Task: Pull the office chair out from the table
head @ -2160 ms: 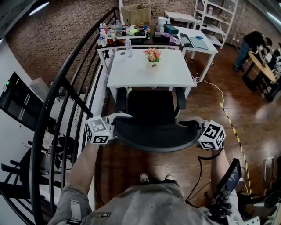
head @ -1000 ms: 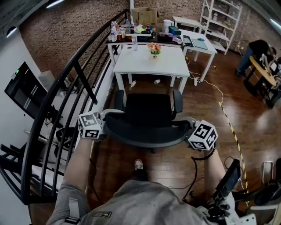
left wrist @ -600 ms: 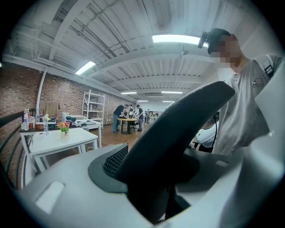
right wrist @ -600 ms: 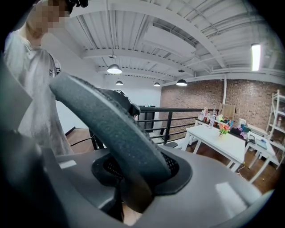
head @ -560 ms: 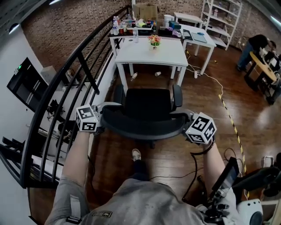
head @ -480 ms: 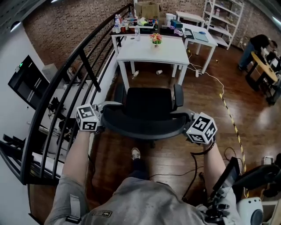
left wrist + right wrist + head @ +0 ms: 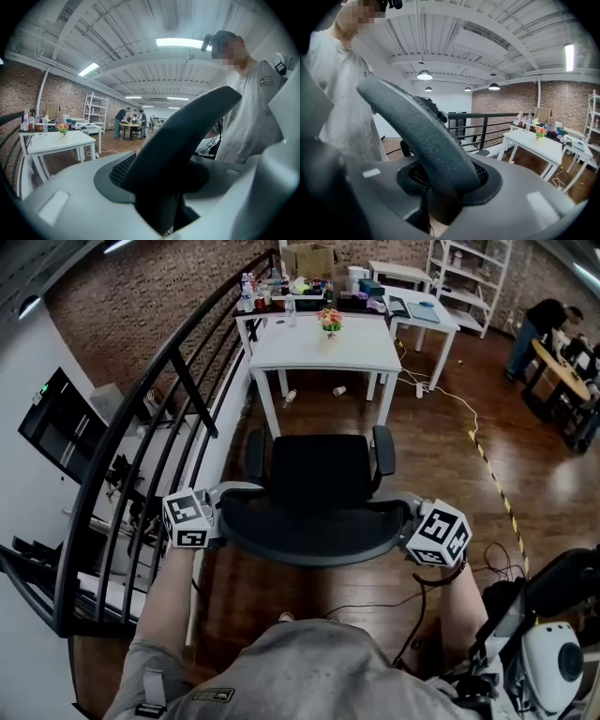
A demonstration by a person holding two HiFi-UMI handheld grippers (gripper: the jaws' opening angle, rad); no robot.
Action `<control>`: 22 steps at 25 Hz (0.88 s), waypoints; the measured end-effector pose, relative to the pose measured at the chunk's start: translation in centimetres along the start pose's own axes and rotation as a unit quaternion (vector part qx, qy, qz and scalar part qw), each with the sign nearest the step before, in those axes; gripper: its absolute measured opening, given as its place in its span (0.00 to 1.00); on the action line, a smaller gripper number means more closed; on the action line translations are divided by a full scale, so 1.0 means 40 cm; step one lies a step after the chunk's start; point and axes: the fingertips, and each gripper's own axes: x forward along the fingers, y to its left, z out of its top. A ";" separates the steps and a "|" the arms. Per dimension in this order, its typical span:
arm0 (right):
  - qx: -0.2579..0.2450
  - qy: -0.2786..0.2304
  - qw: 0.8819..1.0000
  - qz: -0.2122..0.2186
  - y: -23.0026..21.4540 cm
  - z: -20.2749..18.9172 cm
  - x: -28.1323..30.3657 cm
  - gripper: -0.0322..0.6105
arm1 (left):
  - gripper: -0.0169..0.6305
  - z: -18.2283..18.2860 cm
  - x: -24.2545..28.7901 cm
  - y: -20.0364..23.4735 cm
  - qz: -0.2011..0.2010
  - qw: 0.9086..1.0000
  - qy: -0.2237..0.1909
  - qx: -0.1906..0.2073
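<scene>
The black office chair (image 7: 323, 470) stands on the wood floor, well back from the white table (image 7: 323, 343) that bears a small flower pot (image 7: 329, 322). Its curved backrest (image 7: 314, 535) lies across the view in front of me. My left gripper (image 7: 232, 508) is shut on the backrest's left end, and its jaws have just been closing with that rim between them. The right gripper (image 7: 405, 514) is shut on the right end. In the left gripper view the rim (image 7: 187, 136) rises between the grey jaws. In the right gripper view the rim (image 7: 417, 126) does the same.
A black stair railing (image 7: 141, 427) runs along the left. Bottles and clutter (image 7: 281, 292) stand behind the table, with a second white table (image 7: 422, 310) and shelves (image 7: 469, 268) beyond. A taped cable (image 7: 492, 484) crosses the floor at right. People (image 7: 544, 324) work far right.
The chair has rolled back from under the table toward me, with both grippers still on its backrest. The gap between seat and table has widened.
</scene>
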 end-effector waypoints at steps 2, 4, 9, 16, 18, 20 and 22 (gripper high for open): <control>0.001 0.003 1.000 -0.003 0.021 -0.001 -0.009 0.29 | 0.35 0.002 -0.006 -0.025 -0.002 1.000 -0.002 0.002; 0.002 0.003 1.000 -0.006 0.049 -0.003 -0.013 0.29 | 0.34 -0.003 -0.016 -0.051 -0.009 1.000 -0.001 0.004; 0.000 0.007 1.000 -0.011 0.108 -0.002 -0.028 0.29 | 0.33 -0.005 -0.037 -0.107 -0.017 1.000 -0.004 0.011; 0.007 0.006 1.000 -0.011 0.172 -0.003 -0.037 0.29 | 0.32 -0.005 -0.063 -0.160 -0.022 1.000 -0.011 0.014; 0.010 0.005 1.000 -0.010 0.185 -0.009 -0.036 0.29 | 0.32 -0.012 -0.065 -0.171 -0.024 1.000 -0.012 0.012; 0.009 0.004 1.000 -0.010 0.193 -0.012 -0.038 0.29 | 0.32 -0.016 -0.066 -0.178 -0.026 0.999 -0.013 0.013; 0.006 0.001 1.000 -0.014 0.195 -0.011 -0.040 0.30 | 0.33 -0.014 -0.066 -0.180 -0.024 0.999 -0.016 0.015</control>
